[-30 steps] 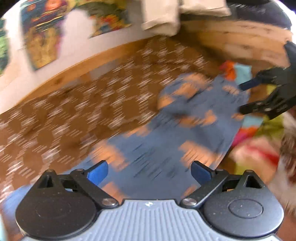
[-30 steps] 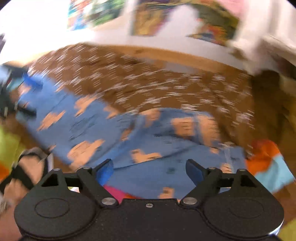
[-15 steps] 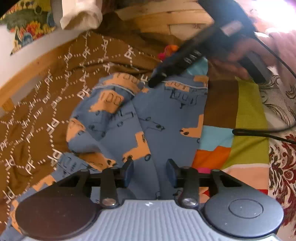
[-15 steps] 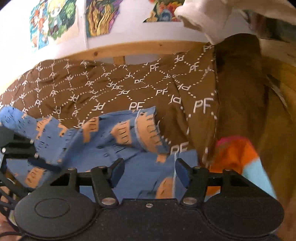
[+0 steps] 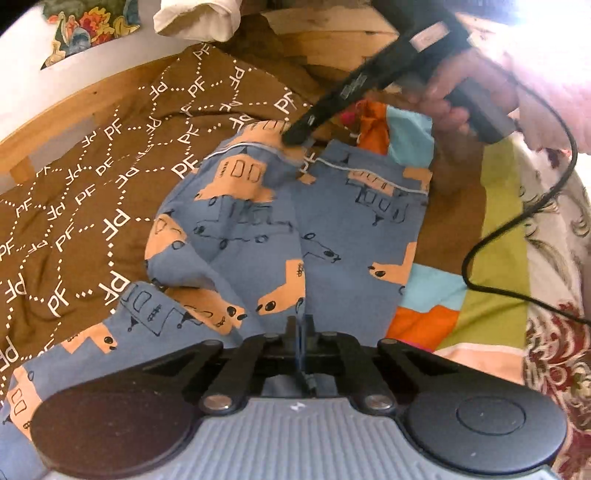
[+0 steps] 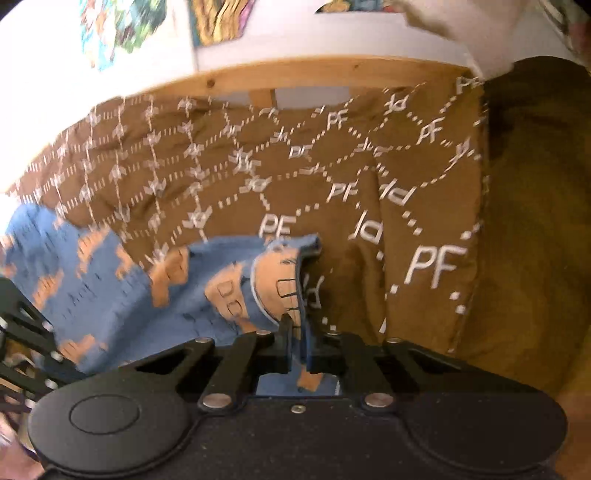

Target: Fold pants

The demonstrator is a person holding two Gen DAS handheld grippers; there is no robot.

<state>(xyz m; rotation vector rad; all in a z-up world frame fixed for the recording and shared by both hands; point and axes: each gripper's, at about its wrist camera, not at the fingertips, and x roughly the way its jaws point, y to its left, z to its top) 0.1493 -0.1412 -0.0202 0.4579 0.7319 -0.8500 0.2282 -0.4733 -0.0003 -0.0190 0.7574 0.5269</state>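
The left tool [image 5: 301, 325] is clamped on the blue truck-print pants [image 5: 332, 221] at their near edge. The right tool [image 6: 297, 325] pinches the piped waistband [image 6: 275, 280] at the far end, likely so both ends can be carried together into a fold. The pants lie rumpled on a brown monogram blanket [image 5: 92, 192] over a patchwork quilt [image 5: 498, 229], on a bed with a wooden frame [image 6: 295, 74] against a white wall with posters [image 6: 218, 18].

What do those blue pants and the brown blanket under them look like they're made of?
The blue pants look like soft, thin, matte cotton knit: they crumple into loose folds. The brown blanket looks like thicker, slightly fuzzy fleece or plush, with a white printed pattern; the exact fibre isn't clear.
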